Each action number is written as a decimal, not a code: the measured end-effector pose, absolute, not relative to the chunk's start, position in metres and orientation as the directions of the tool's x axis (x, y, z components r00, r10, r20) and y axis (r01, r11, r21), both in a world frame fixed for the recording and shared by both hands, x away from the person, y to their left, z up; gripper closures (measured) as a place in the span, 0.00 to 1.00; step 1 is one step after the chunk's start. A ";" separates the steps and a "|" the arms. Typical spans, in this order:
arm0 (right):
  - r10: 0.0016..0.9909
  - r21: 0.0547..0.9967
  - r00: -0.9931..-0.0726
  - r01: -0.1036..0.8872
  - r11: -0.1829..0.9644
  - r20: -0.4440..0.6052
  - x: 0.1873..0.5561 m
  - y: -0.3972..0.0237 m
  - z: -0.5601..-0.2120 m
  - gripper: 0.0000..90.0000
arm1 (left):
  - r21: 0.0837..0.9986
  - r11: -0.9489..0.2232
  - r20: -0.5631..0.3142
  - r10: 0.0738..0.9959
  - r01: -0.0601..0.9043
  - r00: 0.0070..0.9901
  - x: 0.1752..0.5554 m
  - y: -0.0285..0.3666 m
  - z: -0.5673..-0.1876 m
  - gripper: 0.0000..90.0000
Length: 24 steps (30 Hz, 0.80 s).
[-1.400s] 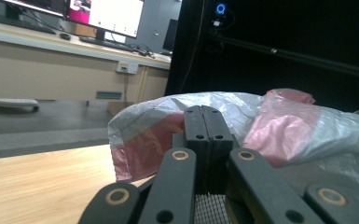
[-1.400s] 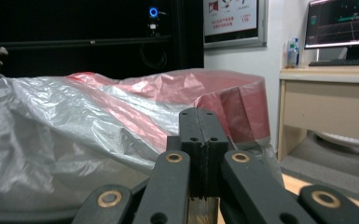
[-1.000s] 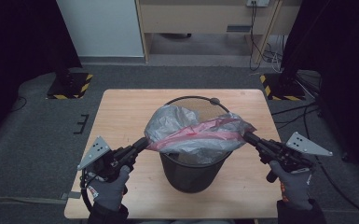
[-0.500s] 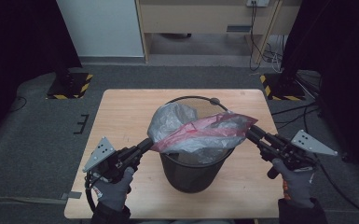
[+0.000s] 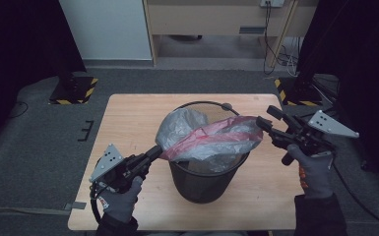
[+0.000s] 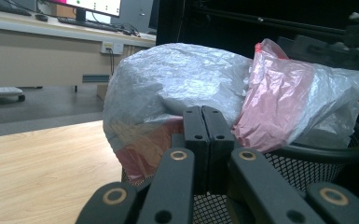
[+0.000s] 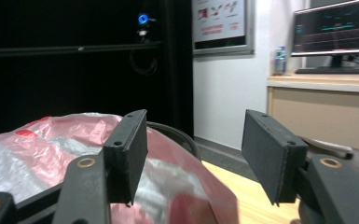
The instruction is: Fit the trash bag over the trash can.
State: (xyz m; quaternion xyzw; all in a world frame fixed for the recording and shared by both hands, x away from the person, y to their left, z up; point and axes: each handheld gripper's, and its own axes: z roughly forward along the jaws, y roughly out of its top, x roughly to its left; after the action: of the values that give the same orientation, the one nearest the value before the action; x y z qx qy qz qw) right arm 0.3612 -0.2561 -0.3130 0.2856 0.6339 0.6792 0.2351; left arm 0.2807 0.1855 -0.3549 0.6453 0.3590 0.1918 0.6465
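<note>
Up and off comes the right gripper (image 5: 268, 121): a second ago it pinched the bag's right edge, and now its jaws have just been opening, standing spread with nothing between them, lifted just clear of the plastic. Nearest the person, the left gripper (image 5: 153, 152) sits with its jaws pressed together on the near-left edge of the bag, film caught between the pads in the left gripper view. That grey and red trash bag (image 5: 211, 137) lies bunched and puffed across the mouth of the black mesh wastebasket (image 5: 204, 179), which stands mid-table on the wooden table (image 5: 128, 123). To my eye the step is lining the bin, and it is barely begun: the bag is draped on top, not opened over the rim. Doing it well probably means keeping the left pinch steady as an anchor, re-gripping one single layer of film on the right, then pulling apart and down over the far rim (image 5: 202, 104) without tipping the basket.
</note>
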 end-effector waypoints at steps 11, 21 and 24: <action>0.615 0.995 -0.787 0.094 0.040 0.050 0.365 -0.251 -0.332 1.00 | 0.971 0.135 -0.233 0.705 0.197 0.669 0.282 0.190 -0.351 0.92; 0.639 0.993 -0.762 0.114 -0.019 0.100 0.352 -0.262 -0.347 1.00 | 0.977 0.155 -0.213 0.719 0.146 0.662 0.281 0.186 -0.346 0.53; 0.640 0.994 -0.763 0.109 -0.008 0.089 0.349 -0.261 -0.346 1.00 | 0.976 0.151 -0.215 0.725 0.154 0.654 0.282 0.186 -0.347 0.49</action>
State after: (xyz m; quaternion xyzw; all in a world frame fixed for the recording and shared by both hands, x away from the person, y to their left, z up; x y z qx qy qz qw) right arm 0.3488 -0.2613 -0.3460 0.2780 0.6742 0.6534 0.2031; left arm 0.2821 0.1856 -0.3467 0.6156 0.3569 0.2133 0.6694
